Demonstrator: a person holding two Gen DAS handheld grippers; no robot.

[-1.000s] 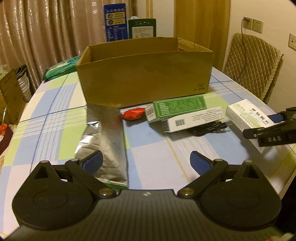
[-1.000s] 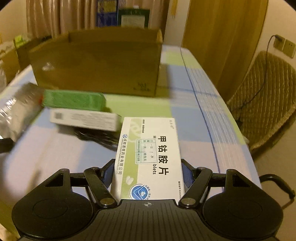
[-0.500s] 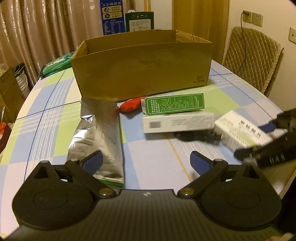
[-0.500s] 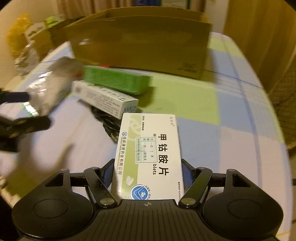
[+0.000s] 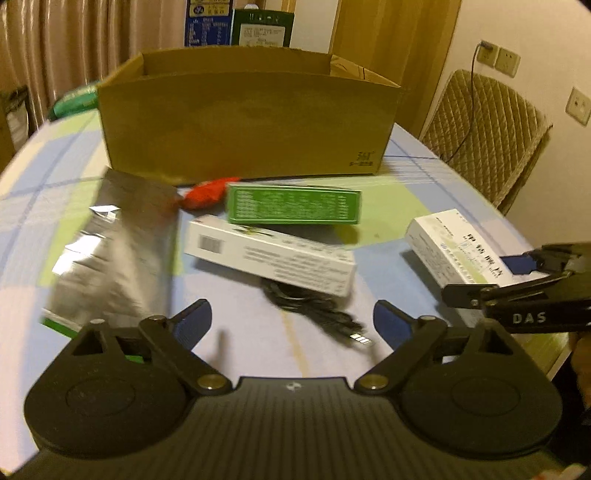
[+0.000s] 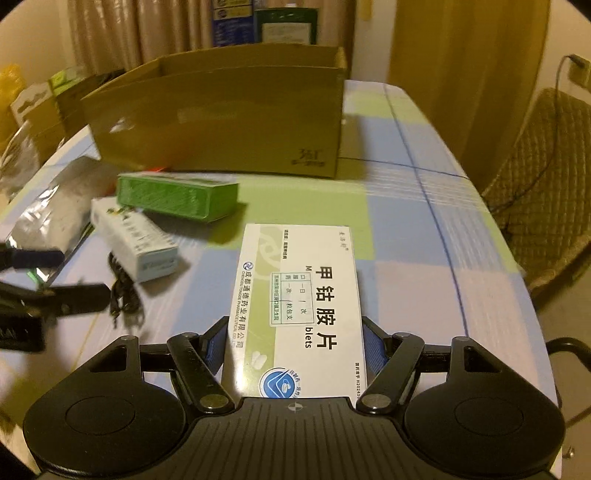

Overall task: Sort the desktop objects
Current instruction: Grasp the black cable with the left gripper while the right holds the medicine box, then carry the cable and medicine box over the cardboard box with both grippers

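My right gripper [image 6: 295, 341] is shut on a white and green medicine box [image 6: 299, 302] and holds it above the table; the box also shows in the left wrist view [image 5: 454, 251]. My left gripper [image 5: 291, 319] is open and empty above a black cable [image 5: 314, 314]. Ahead lie a long white box [image 5: 269, 254], a green box [image 5: 293, 205], a red packet [image 5: 205, 192] and a silver foil bag [image 5: 114, 243]. An open cardboard box [image 5: 247, 122] stands behind them.
The table [image 6: 406, 221] has a blue, green and white checked cloth. A quilted chair [image 5: 487, 136] stands at its right. Green bags [image 5: 74, 101] and upright boxes [image 5: 236, 22] are behind the cardboard box. Cardboard clutter [image 6: 37, 110] sits at the far left.
My left gripper has moved forward and right over the cable. My right gripper, still holding the medicine box, has swung back to face the cardboard box.
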